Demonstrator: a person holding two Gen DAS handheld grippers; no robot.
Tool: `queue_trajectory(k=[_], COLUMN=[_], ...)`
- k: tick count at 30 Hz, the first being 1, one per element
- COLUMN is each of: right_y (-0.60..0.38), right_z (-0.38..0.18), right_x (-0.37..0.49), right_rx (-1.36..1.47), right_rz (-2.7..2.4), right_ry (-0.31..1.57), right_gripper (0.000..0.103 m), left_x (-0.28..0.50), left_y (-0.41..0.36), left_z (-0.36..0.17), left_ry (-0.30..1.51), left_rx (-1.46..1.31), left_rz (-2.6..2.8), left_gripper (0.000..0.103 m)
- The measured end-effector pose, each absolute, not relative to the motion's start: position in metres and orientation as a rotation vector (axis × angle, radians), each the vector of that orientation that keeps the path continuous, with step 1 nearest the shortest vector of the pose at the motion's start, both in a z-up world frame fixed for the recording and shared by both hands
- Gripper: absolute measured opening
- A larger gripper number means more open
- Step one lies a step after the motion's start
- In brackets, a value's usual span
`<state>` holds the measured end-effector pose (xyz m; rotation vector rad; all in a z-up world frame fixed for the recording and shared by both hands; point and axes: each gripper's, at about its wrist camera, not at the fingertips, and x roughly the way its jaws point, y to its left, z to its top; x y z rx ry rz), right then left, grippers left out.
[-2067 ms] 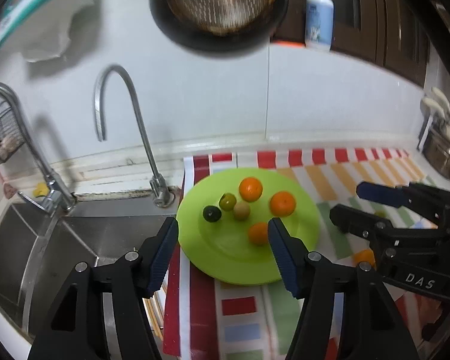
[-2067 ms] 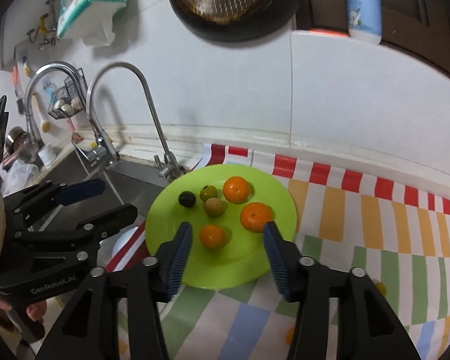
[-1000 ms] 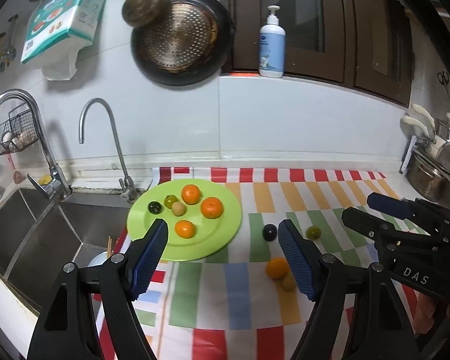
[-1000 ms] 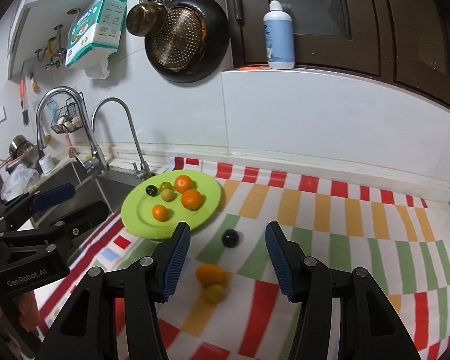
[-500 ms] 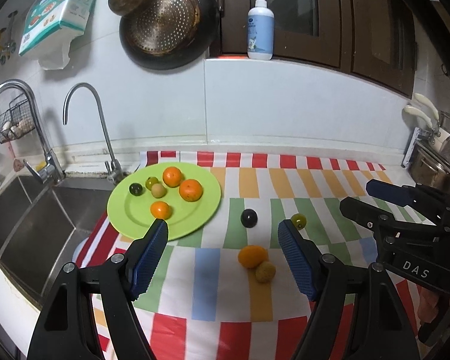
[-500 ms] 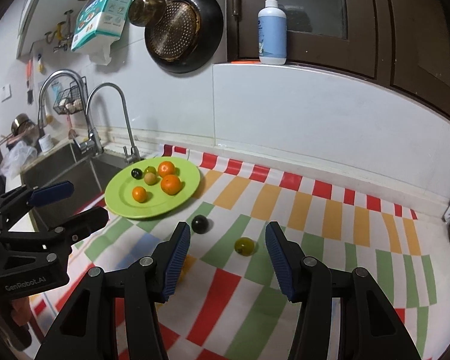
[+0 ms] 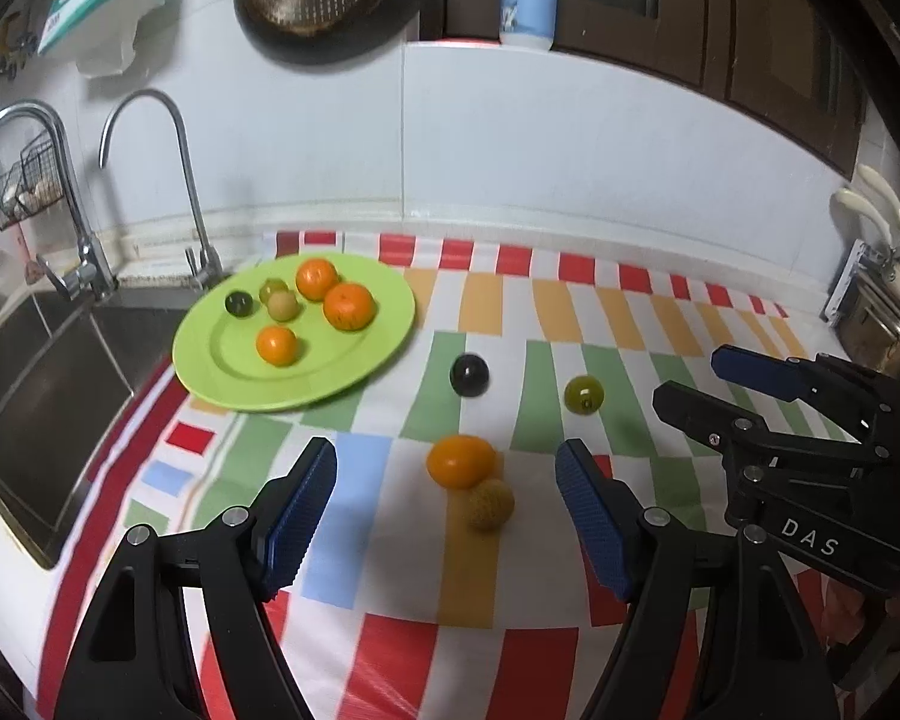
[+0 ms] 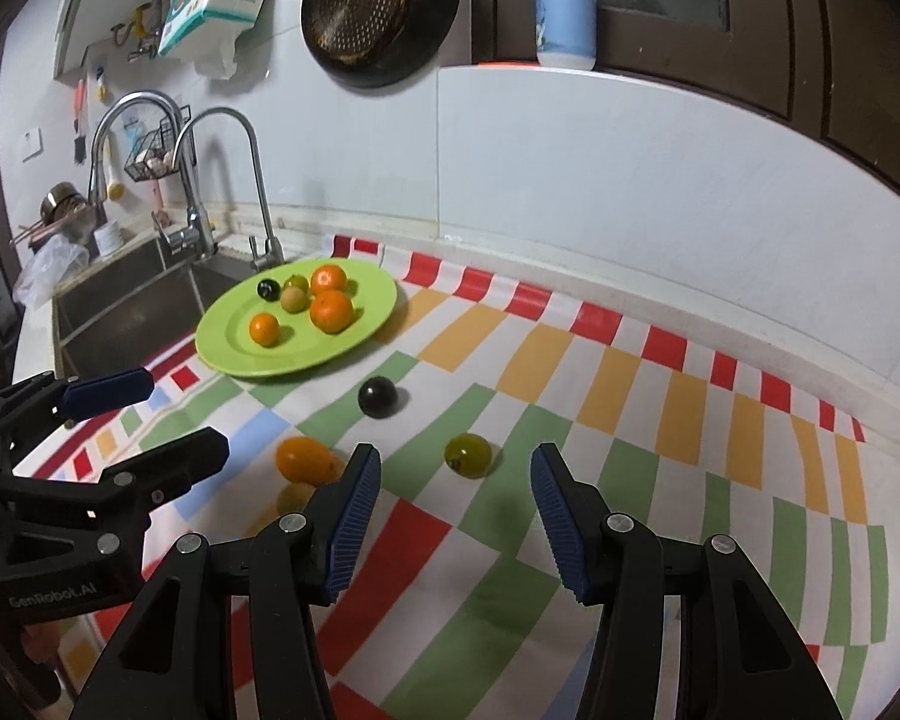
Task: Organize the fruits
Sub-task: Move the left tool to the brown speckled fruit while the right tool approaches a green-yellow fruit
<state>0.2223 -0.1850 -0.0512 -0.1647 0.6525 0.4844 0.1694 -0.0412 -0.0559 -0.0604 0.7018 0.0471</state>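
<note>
In the left wrist view, the left gripper [image 7: 447, 486] holds its jaws wide and empty above the checked cloth [image 7: 342, 516], with the orange fruit [image 7: 461, 461] and the small yellow fruit [image 7: 489, 503] touching it framed between the pads. Both lie well clear of the green plate [image 7: 222, 378], on the side away from the sink [image 7: 36, 384]; a black fruit [image 7: 470, 375] and an olive-green fruit [image 7: 584, 395] sit nearer the plate's far side. These look light, round and smooth, likely to roll, so a gentle pinch across the widest part seems safest. In the right wrist view, the right gripper [image 8: 456, 504] is likewise parted and empty, lined up on the olive-green fruit [image 8: 467, 455]. This view half hides the yellow fruit behind a finger, but shows the plate's five fruits more plainly.
</note>
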Motion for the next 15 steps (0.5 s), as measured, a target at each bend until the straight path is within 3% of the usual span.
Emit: queue_trajectory(k=[10, 15], right_y=[-0.185, -0.183], right_z=[-0.079, -0.089], right_x=[0.239, 0.246], right_rx=[-0.188, -0.191], right_rz=[0.532, 0.538], right_ry=[0.703, 0.721], right_gripper=[0.053, 0.053], left_x=[0.178, 0.184], left_y=[-0.053, -0.056], left_z=[-0.085, -0.096], left_ry=[0.763, 0.797], left_rx=[-0.069, -0.075], left_rz=[0.067, 0.054], left_gripper=[0.074, 0.067])
